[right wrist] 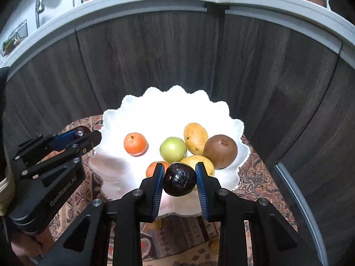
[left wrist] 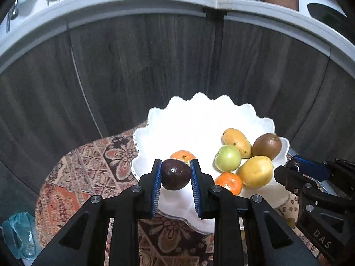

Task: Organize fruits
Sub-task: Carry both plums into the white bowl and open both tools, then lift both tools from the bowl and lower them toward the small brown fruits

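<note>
A white scalloped bowl (left wrist: 199,115) (right wrist: 168,104) sits on a patterned cloth. It holds two oranges (left wrist: 182,155) (right wrist: 135,144), a green apple (left wrist: 227,157) (right wrist: 173,149), a mango (left wrist: 237,142) (right wrist: 196,137), a kiwi (left wrist: 267,145) (right wrist: 220,151) and a yellow fruit (left wrist: 255,171) (right wrist: 200,161). My left gripper (left wrist: 176,175) is shut on a smooth dark purple fruit (left wrist: 176,174) above the bowl's near left rim. My right gripper (right wrist: 179,179) is shut on a wrinkled dark purple fruit (right wrist: 179,179) above the bowl's near side. Each gripper shows in the other's view, the right one (left wrist: 295,166) and the left one (right wrist: 82,135).
The patterned cloth (left wrist: 95,168) (right wrist: 255,173) covers the table. Dark wood cabinet doors (left wrist: 144,66) stand close behind, under a white counter edge (left wrist: 133,2) with kitchen items. A bluish plastic bag (left wrist: 20,232) lies at the lower left. Small yellow fruits (right wrist: 158,223) lie under the bowl's front rim.
</note>
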`<action>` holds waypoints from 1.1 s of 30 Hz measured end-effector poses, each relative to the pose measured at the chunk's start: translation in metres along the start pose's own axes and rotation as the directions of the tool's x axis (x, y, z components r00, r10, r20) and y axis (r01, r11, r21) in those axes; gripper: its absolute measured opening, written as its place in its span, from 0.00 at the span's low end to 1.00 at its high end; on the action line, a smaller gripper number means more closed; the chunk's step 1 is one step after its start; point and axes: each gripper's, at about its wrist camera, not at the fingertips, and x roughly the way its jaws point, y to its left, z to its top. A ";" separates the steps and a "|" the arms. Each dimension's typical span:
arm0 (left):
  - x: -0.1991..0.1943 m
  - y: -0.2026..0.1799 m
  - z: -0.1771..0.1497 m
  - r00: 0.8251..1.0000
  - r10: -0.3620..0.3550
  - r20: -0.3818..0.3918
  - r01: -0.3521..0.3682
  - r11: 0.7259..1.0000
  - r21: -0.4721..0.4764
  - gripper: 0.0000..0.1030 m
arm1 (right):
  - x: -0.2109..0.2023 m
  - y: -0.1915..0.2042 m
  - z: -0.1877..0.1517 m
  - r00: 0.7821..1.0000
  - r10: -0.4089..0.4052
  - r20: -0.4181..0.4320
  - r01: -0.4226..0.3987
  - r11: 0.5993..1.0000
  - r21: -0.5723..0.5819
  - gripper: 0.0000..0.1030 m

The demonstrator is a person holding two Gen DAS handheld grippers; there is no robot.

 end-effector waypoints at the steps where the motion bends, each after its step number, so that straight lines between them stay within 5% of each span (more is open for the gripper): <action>1: 0.004 0.000 -0.001 1.000 -0.002 -0.007 0.002 1.000 0.003 0.25 | 0.003 0.000 -0.001 1.000 0.001 -0.005 -0.001 1.000 0.001 0.29; 10: 0.032 -0.005 -0.013 0.997 -0.018 -0.072 0.020 1.000 0.021 0.27 | 0.026 -0.003 -0.010 0.999 0.012 -0.039 -0.012 1.000 0.010 0.29; 14: 0.029 -0.004 -0.012 0.998 0.001 -0.061 0.000 1.000 0.015 0.50 | 0.029 -0.008 -0.010 0.999 0.005 -0.045 -0.005 1.000 0.020 0.32; 18: 0.023 -0.001 -0.011 0.998 0.025 -0.052 -0.024 1.000 0.014 0.62 | 0.022 -0.009 -0.010 0.999 -0.026 -0.018 0.027 0.999 0.018 0.65; 21: 0.018 0.001 -0.013 0.998 0.034 -0.047 -0.033 0.999 0.007 0.65 | 0.018 -0.008 -0.007 0.998 -0.058 -0.004 0.058 0.998 0.023 0.78; 26: 0.002 0.004 -0.014 0.997 0.071 -0.025 -0.071 0.997 -0.003 0.84 | 0.004 -0.007 -0.003 0.994 -0.111 0.026 0.110 0.994 0.016 0.85; 33: -0.029 0.002 -0.013 0.996 0.091 0.001 -0.091 0.996 -0.015 0.90 | -0.025 -0.012 -0.001 0.990 -0.128 0.063 0.126 0.991 0.039 0.85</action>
